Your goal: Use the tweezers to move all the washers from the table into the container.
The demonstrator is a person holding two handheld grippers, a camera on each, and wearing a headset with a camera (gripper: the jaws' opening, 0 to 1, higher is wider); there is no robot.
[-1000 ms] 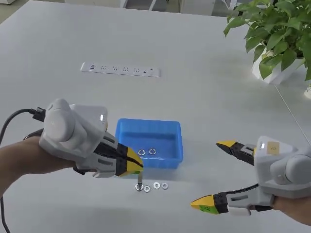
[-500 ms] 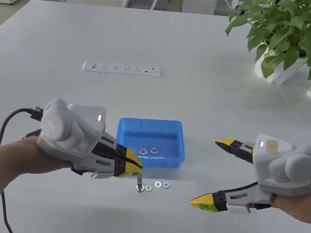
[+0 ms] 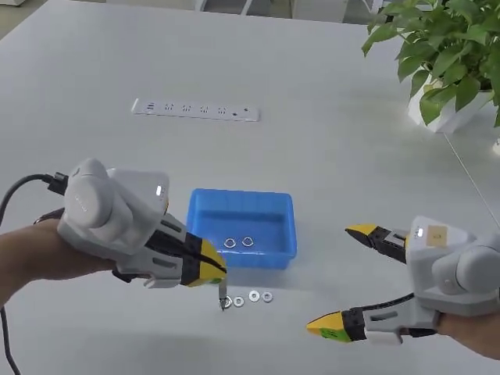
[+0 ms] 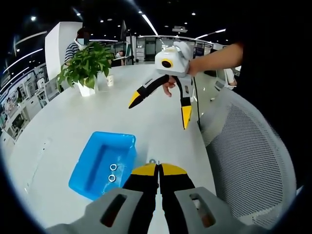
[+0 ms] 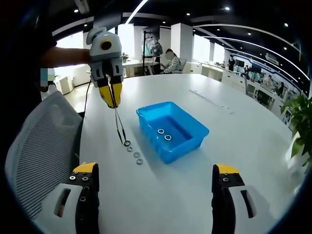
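Left fingers (image 3: 205,266): closed tight on slim metal tweezers (image 5: 119,122), held by the left gripper (image 3: 212,270), tips down at the end washer.
Right fingers (image 3: 366,232): spread wide on the right gripper (image 3: 340,280), holding nothing.
Washers: four small silver metal washers (image 3: 254,297) in a row on the white counter (image 3: 351,156), just beside the shallow blue plastic container (image 3: 241,205); two more inside.
Risk: an off-centre pinch could flick the thin washer away or drop it short.

I see my right tongs (image 5: 156,168) spread wide low down. Across the white worktop (image 5: 243,122), the left tongs (image 5: 111,95) pinch tweezers (image 5: 119,124) whose tips meet a washer (image 5: 127,143) beside the blue container (image 5: 195,136).
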